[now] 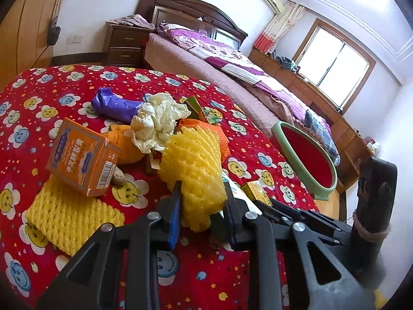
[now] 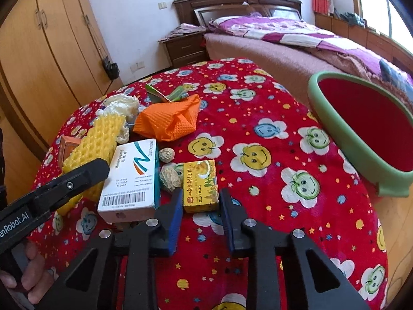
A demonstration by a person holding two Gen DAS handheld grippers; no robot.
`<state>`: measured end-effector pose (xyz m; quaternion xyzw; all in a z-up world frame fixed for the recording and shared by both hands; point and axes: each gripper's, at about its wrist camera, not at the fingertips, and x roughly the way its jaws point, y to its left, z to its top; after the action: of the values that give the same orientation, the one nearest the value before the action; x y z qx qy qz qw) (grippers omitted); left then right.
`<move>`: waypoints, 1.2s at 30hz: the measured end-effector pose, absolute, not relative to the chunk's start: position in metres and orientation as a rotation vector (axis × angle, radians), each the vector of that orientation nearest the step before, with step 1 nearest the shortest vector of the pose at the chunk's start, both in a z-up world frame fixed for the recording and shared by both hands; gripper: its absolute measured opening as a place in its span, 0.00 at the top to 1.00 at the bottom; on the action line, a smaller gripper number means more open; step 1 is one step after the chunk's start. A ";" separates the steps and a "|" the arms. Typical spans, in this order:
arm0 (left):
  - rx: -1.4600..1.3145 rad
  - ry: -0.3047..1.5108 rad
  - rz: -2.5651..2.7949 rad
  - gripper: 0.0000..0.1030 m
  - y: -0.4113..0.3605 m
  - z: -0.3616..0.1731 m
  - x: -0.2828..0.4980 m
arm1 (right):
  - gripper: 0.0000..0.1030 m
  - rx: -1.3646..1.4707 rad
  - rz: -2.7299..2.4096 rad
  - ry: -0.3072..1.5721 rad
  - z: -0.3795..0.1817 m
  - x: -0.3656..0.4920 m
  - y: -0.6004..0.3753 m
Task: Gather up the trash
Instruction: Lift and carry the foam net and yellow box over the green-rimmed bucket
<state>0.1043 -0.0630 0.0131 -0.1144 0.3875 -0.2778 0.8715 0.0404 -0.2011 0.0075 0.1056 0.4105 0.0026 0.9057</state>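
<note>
**Yellow foam and a yellow box, one in each tool**

Red cloth printed with smiling flowers covers the round bench (image 2: 271, 134), and the rubbish is heaped toward its far left side. The left tool (image 1: 202, 193) has closed narrow on a yellow foam net sleeve (image 1: 196, 160), its blue-lined fingers (image 1: 173, 214) pressing into the soft mesh from both sides. A second, flatter piece of yellow foam net (image 1: 69, 214) lies on the cloth to its left, with an orange carton (image 1: 82, 157) resting partly on it. Behind them sit a crumpled cream plastic bag (image 1: 160, 118), a purple bag (image 1: 116, 104) and a bunched orange net (image 2: 167, 120).

The right tool (image 2: 201, 201) straddles a small yellow green bean cake box (image 2: 200, 184) lying flat on the cloth. Its jaws are drawn in close against the box's two sides; from here they look to be touching it, though I could not swear the grip is firm. Just left of that box are two walnuts (image 2: 169, 179) and a white medicine box (image 2: 133, 178) with a barcode, tilted up on its edge.

A green basin with a red inside (image 2: 361, 139) stands at the right rim of the bench, well apart from the pile. A hand (image 2: 31, 273) shows at the lower left, holding the left tool's handle
</note>
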 end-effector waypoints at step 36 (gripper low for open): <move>-0.121 0.729 -0.664 0.73 -0.154 0.092 0.079 | 0.73 0.297 -0.086 0.514 0.083 -0.040 -0.304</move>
<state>0.0790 -0.1545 0.0916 -0.0583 0.3497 -0.3185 0.8791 -0.0396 -0.3044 0.0830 0.1461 0.2533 -0.0423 0.9554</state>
